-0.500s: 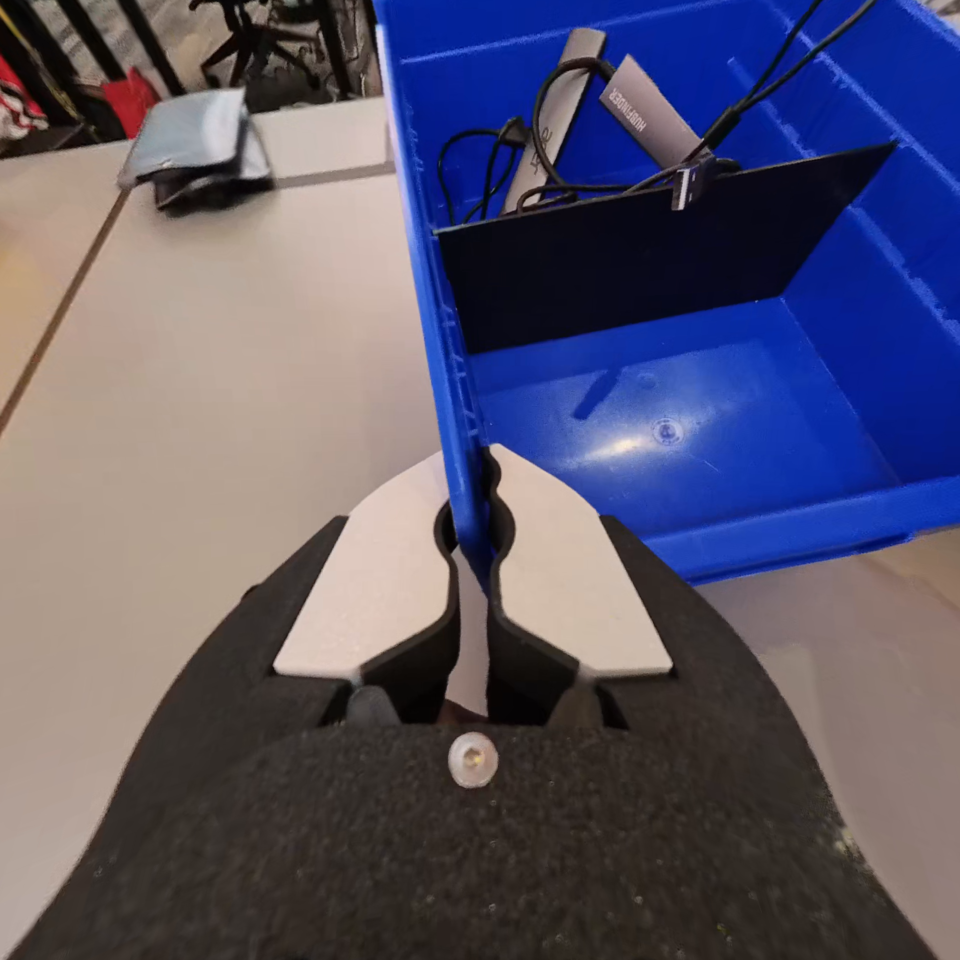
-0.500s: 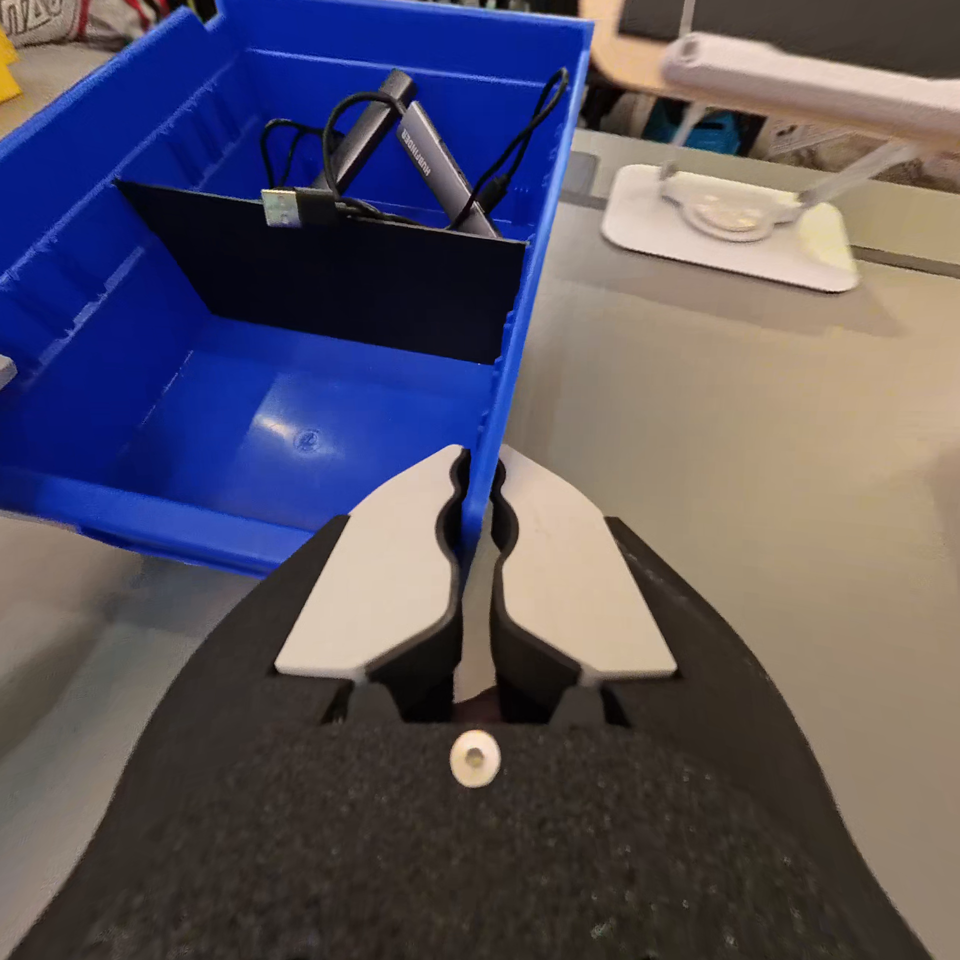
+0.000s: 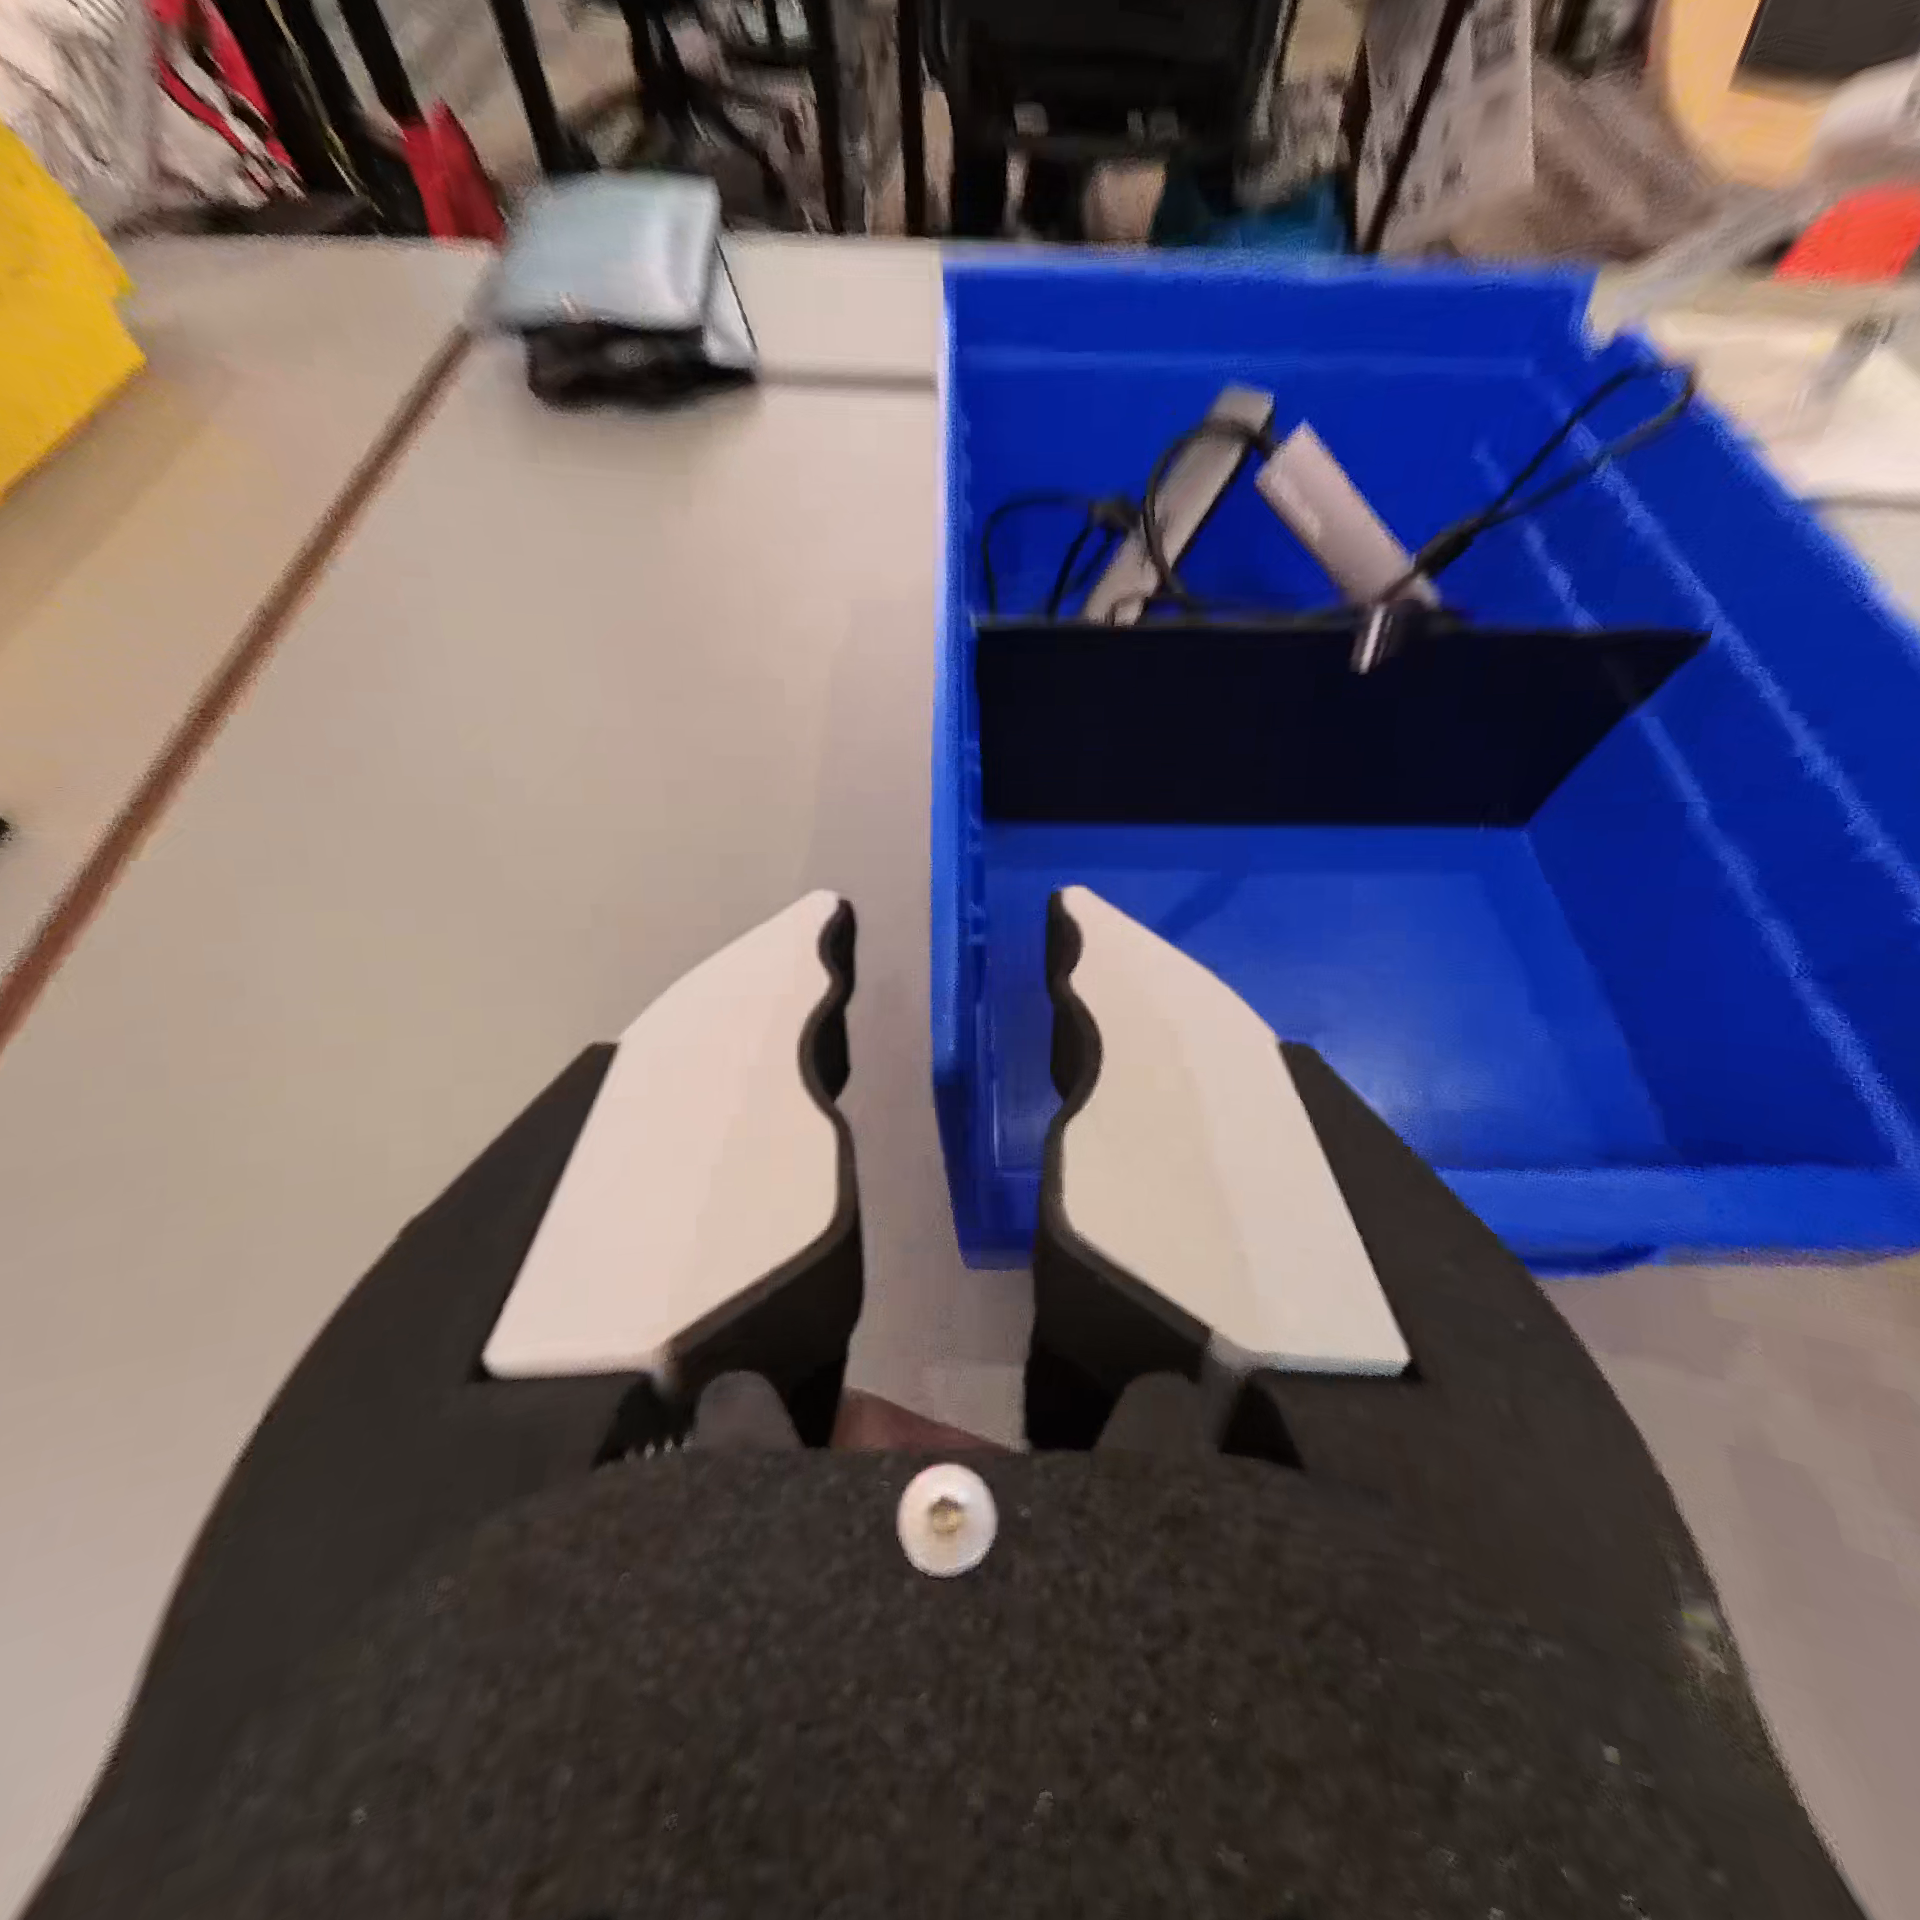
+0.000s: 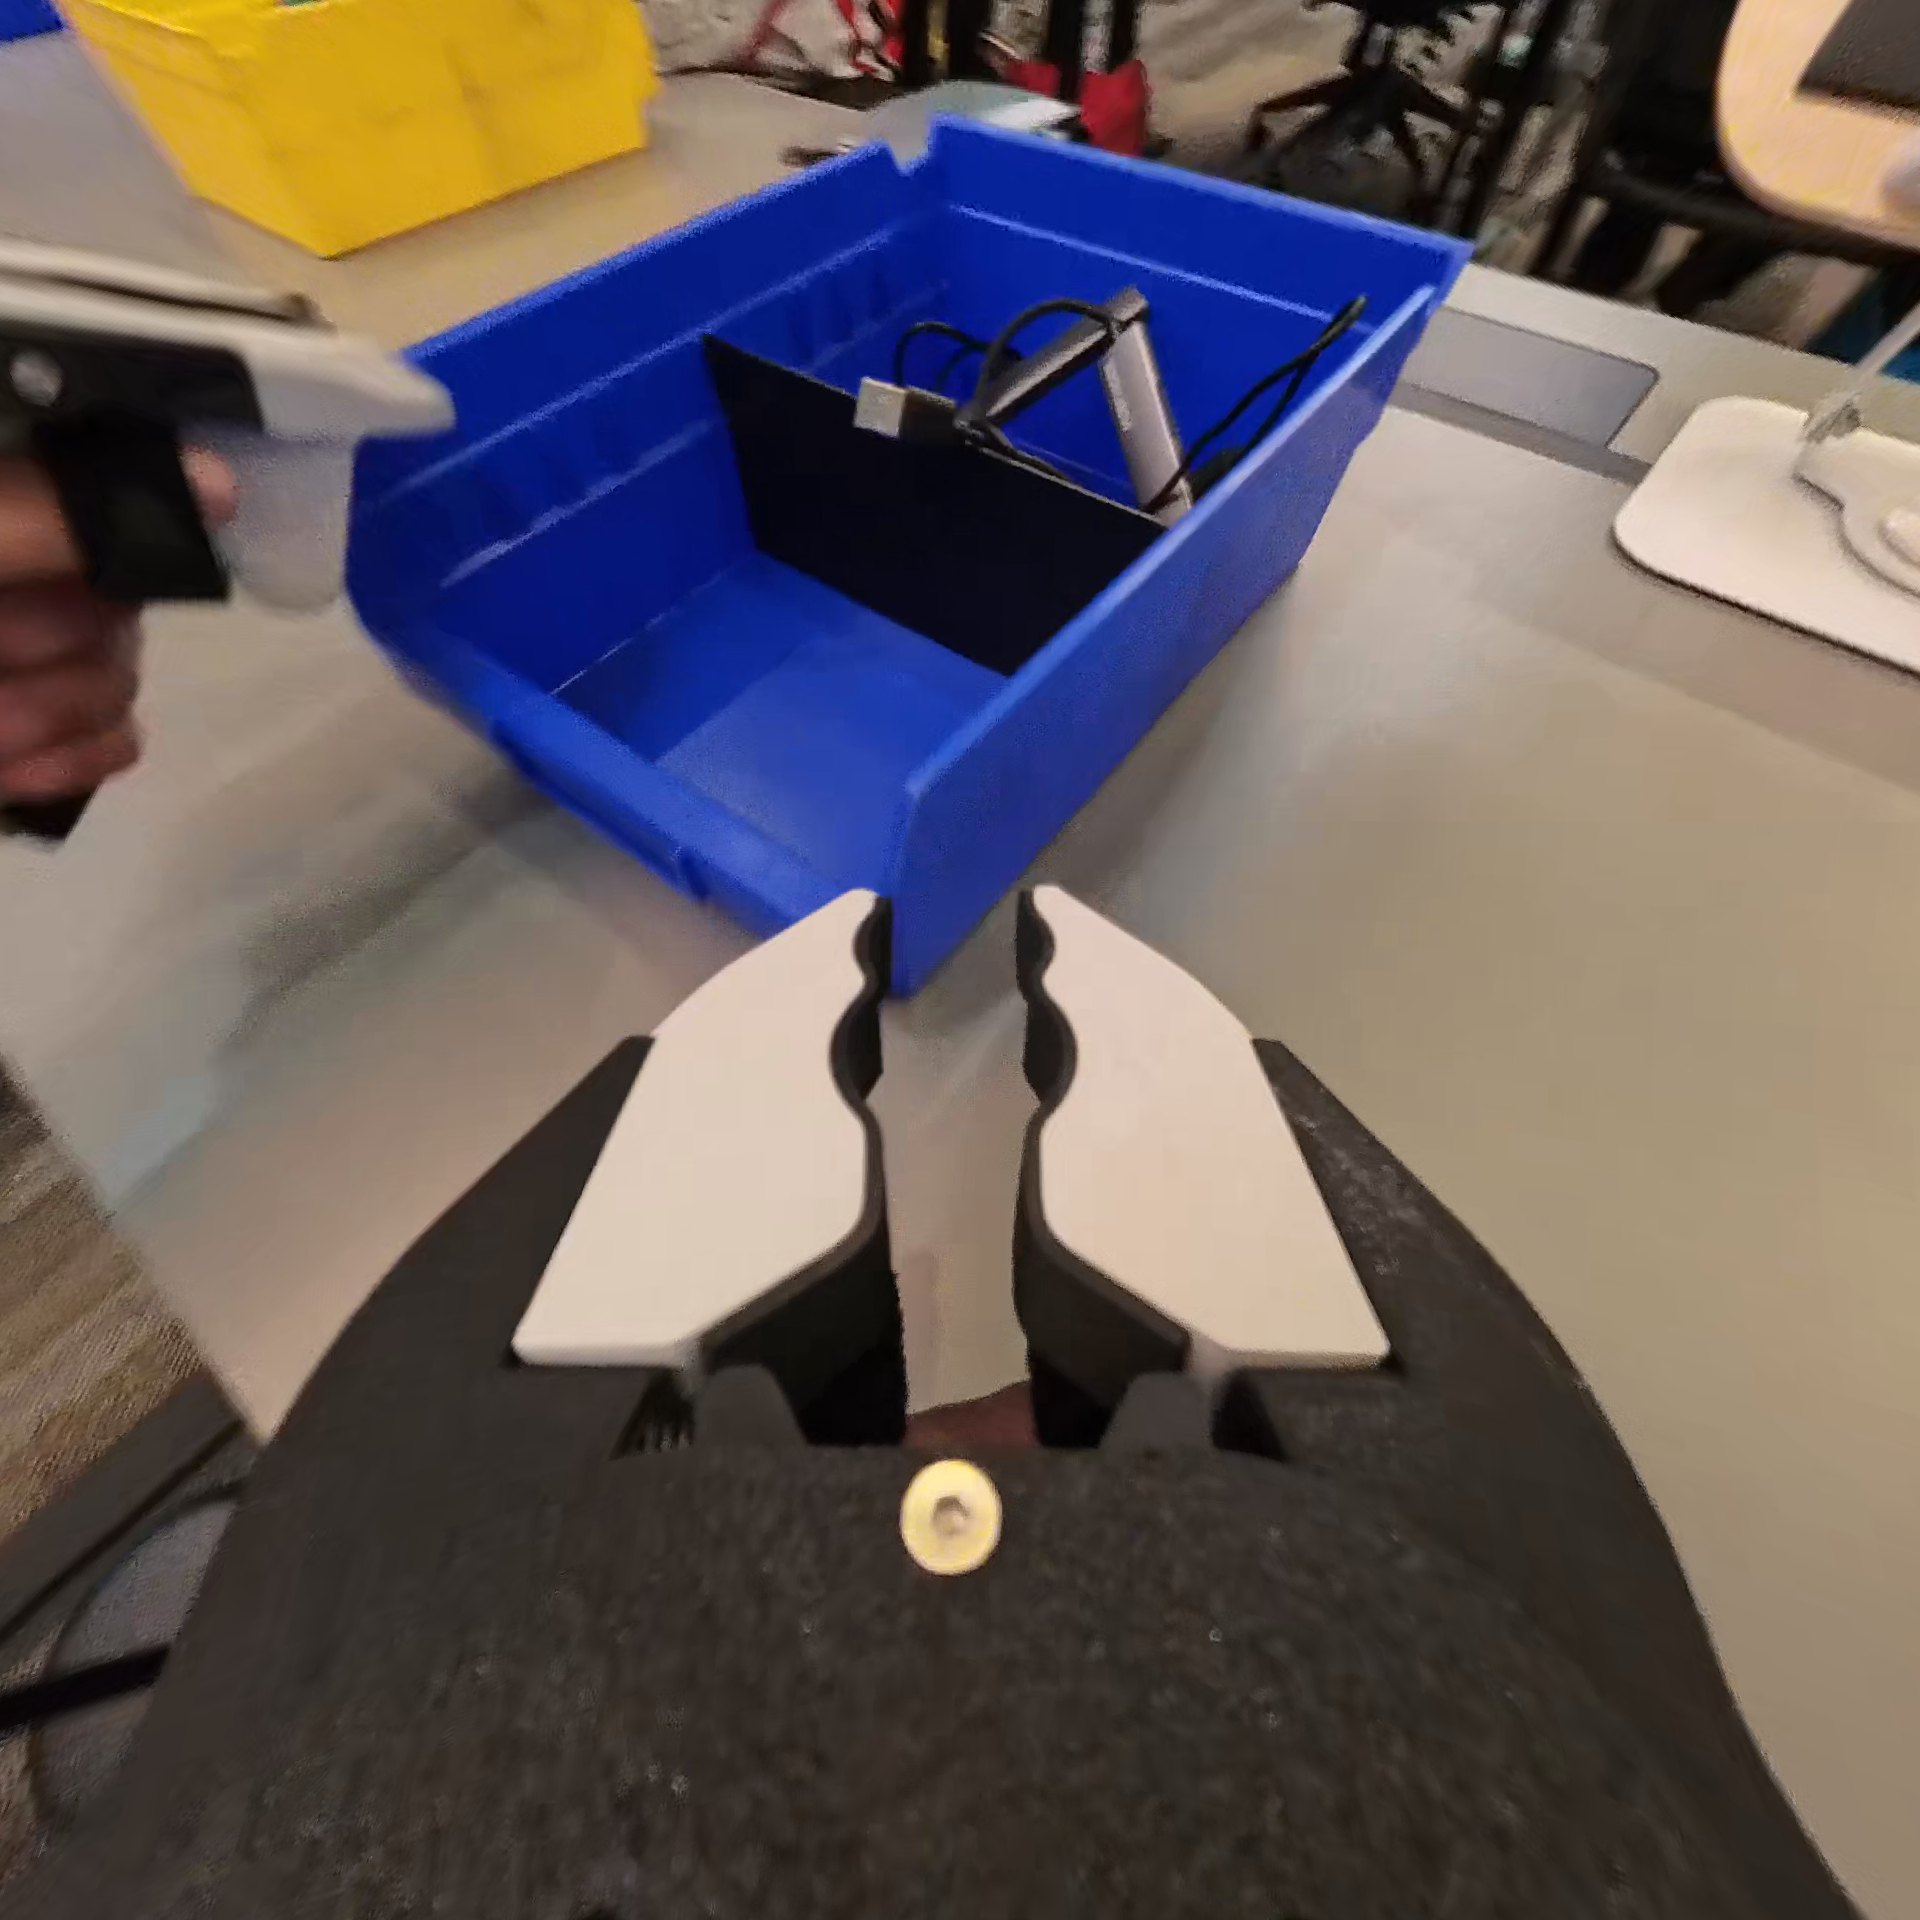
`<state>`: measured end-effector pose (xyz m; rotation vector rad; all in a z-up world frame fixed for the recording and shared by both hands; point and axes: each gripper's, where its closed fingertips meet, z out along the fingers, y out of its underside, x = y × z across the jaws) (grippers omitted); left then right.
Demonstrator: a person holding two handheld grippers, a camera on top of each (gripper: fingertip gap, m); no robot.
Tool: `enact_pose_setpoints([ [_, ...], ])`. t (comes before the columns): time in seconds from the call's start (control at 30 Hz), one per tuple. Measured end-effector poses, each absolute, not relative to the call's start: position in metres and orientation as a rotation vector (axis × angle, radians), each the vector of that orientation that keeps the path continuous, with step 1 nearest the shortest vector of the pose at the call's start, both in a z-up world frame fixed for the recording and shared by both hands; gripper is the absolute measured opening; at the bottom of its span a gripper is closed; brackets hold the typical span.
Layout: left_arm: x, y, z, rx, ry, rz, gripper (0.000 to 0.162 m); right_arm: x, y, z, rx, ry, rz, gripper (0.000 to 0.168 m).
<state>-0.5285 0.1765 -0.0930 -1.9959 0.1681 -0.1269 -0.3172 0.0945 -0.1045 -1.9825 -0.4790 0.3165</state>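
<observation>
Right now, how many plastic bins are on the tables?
2. A blue bin lies just ahead of both open grippers; a yellow bin sits behind it to the left. More may lie out of view.

Yellow bin cut by left edge. Grey pouch motion-blurred. Blue bin cut at right edge. Divider hides lower ends of grey hubs.
</observation>
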Motion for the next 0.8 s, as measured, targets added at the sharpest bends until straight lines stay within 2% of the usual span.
enact_pose_setpoints([
  [0.13,-0.526,0.163,-0.045,-1.822,0.123,-0.17,0.041,-0.243,0.054,-0.09,-1.94,-0.514,0.393,0.024],
  [0.23,-0.51,0.145,-0.036,-1.802,0.134,-0.2,0.043,-0.155,0.032,-0.092,-1.952,-0.395,0.381,0.028],
  [0.33,-0.458,0.118,-0.051,-1.816,0.23,-0.323,0.042,-0.064,0.006,-0.099,-1.973,-0.191,0.351,0.031],
  [0.5,-0.378,0.064,-0.1,-1.889,0.309,-0.533,0.033,0.071,-0.052,-0.115,-1.904,0.074,0.139,0.035],
  [0.67,-0.361,0.05,-0.107,-1.904,0.423,-0.468,0.034,0.151,-0.074,-0.098,-1.849,0.197,-0.101,0.036],
  [0.8,-0.369,0.054,-0.106,-1.901,0.41,-0.439,0.033,0.163,-0.07,-0.113,-1.892,0.191,-0.192,0.034],
])
